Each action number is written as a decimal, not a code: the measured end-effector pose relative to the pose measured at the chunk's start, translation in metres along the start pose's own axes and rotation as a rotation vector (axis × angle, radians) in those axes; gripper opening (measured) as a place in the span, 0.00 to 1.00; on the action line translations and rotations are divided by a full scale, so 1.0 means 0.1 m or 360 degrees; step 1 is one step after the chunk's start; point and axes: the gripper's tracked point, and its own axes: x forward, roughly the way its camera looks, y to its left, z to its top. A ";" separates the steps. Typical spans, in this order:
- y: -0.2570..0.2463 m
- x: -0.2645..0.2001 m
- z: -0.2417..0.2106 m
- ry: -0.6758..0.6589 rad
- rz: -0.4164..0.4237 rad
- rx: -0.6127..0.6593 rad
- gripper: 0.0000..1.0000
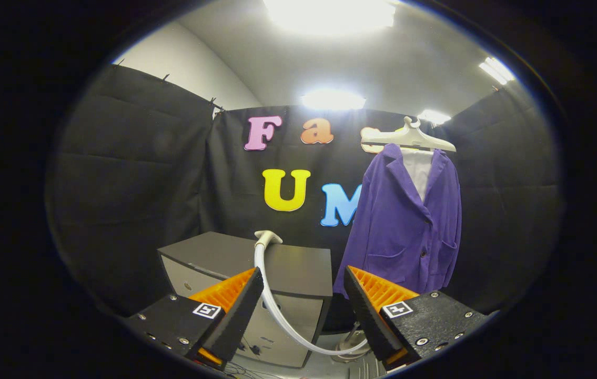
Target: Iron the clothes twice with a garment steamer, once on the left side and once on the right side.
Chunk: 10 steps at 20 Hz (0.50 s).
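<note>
A purple jacket [406, 221] hangs on a white hanger [408, 138] beyond my right finger, in front of the black cloth wall. The garment steamer's white head [267, 238] rests on top of a dark cabinet [287, 266] just ahead of my fingers. Its white hose [282, 316] curves down between the fingers to the steamer base [351, 345] on the floor. My gripper [303, 281] is open, with a wide gap between the fingers and nothing held.
The cabinet's pale front [277, 331] stands close ahead on the left. Black cloth walls close the booth on three sides. Thin cables [251, 348] hang at the cabinet's front near the floor.
</note>
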 end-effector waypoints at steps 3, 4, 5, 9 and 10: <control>-0.09 -0.27 -0.05 0.0018 0.0080 -0.0030 0.95; -0.09 -0.36 -0.05 0.0019 0.0119 -0.0022 0.95; -0.07 -0.41 -0.02 0.0007 0.0166 -0.0008 0.95; -0.07 -0.37 0.13 0.0028 0.0256 -0.0028 0.95; -0.08 -0.29 0.23 0.0004 0.0246 -0.0053 0.95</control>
